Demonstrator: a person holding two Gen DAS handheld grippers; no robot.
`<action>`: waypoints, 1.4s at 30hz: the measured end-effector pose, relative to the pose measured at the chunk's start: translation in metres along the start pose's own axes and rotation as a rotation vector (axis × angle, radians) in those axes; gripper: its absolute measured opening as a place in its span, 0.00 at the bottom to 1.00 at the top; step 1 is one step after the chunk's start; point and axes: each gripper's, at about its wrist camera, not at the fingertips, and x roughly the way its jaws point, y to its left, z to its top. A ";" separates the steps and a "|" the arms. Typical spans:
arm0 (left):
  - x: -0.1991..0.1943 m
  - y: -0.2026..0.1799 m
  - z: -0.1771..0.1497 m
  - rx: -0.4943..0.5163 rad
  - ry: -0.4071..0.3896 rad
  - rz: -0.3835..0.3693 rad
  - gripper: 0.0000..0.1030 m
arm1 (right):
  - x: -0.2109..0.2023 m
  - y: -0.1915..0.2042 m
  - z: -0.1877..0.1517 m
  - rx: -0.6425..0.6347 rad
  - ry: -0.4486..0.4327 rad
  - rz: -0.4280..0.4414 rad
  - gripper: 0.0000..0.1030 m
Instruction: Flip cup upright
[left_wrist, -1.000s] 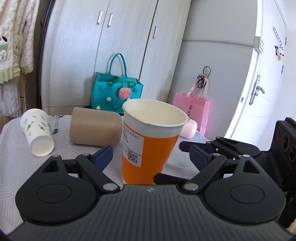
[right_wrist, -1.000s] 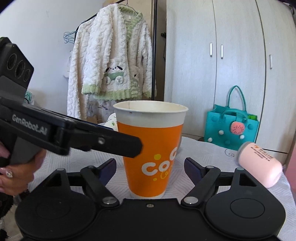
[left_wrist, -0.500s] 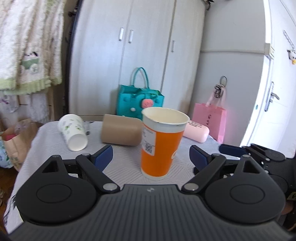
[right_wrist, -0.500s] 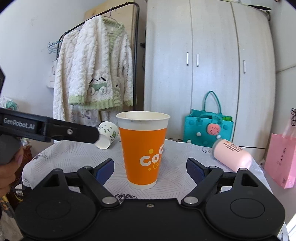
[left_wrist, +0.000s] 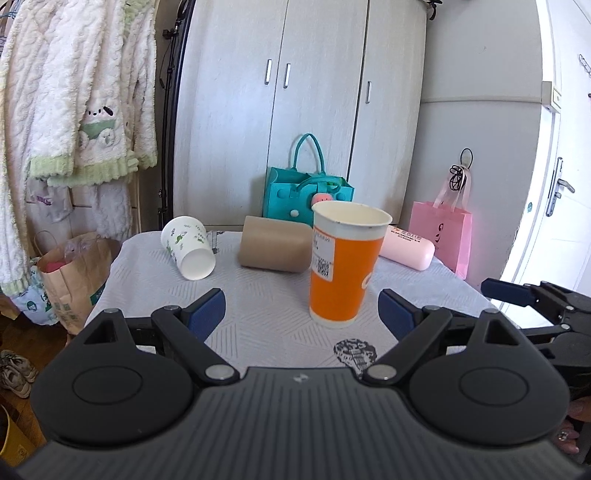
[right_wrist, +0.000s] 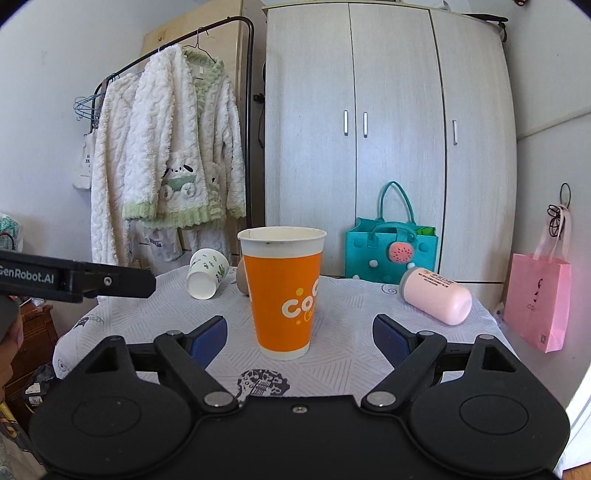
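Note:
An orange paper cup (left_wrist: 345, 266) stands upright on the table, mouth up; it also shows in the right wrist view (right_wrist: 283, 291). My left gripper (left_wrist: 303, 312) is open and empty, pulled back from the cup. My right gripper (right_wrist: 300, 334) is open and empty, the cup just beyond its fingertips. A white cup with green prints (left_wrist: 188, 251) (right_wrist: 205, 273), a brown cup (left_wrist: 275, 249) and a pink cup (left_wrist: 406, 248) (right_wrist: 436, 295) lie on their sides behind it.
The table wears a white patterned cloth (left_wrist: 258, 317). A teal bag (right_wrist: 391, 247) and a pink bag (right_wrist: 537, 299) stand behind, by a wardrobe. A paper bag (left_wrist: 74, 280) sits on the floor at left. The left gripper's arm (right_wrist: 74, 280) reaches in at the left.
Both grippers have drawn back from the orange cup, which stays upright on the table. The cup looks smaller and more of the table shows.

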 end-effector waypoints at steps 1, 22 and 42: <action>-0.001 0.000 -0.001 -0.001 0.001 0.003 0.88 | -0.001 0.002 0.000 -0.003 0.001 -0.009 0.87; -0.019 0.009 -0.021 0.006 0.014 0.085 1.00 | -0.025 0.028 -0.010 -0.019 -0.081 -0.109 1.00; -0.009 0.008 -0.036 -0.008 -0.033 0.144 1.00 | -0.021 0.015 -0.019 0.032 -0.057 -0.201 1.00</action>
